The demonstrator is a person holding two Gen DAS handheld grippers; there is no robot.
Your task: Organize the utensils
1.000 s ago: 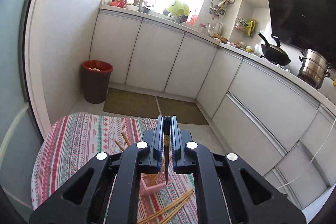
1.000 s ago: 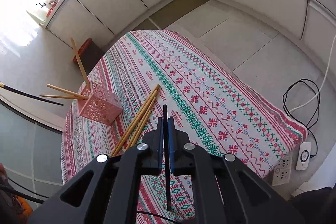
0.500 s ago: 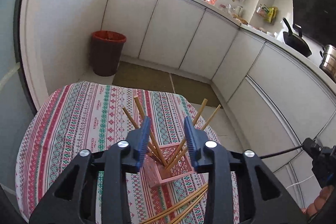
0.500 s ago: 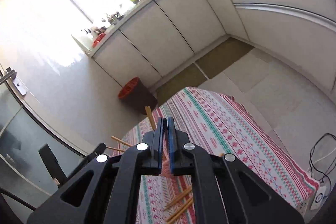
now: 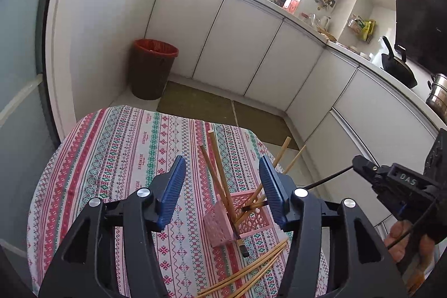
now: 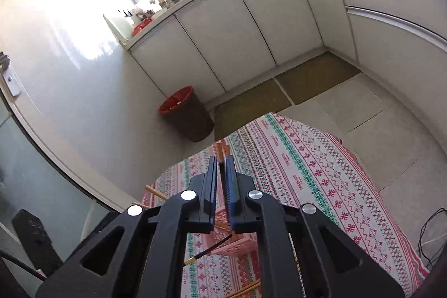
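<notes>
Tablecloth [image 5: 120, 158] print: "HANDMADE"

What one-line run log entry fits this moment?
left tool: opening, empty | right tool: opening | basket: holds chopsticks | loose chopsticks: on tablecloth

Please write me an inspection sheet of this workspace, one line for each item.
Surface: round table, striped patterned tablecloth.
Job's things: pink basket holding several chopsticks; loose chopsticks lying beside it.
Clutter: nothing seen on the table.
Grippers: left gripper opening, nothing between its fingers; right gripper opening, gap narrow, apparently empty.
Cables: black cable by the right gripper.
Surroundings: red-rimmed bin, white cabinets, floor mats.
</notes>
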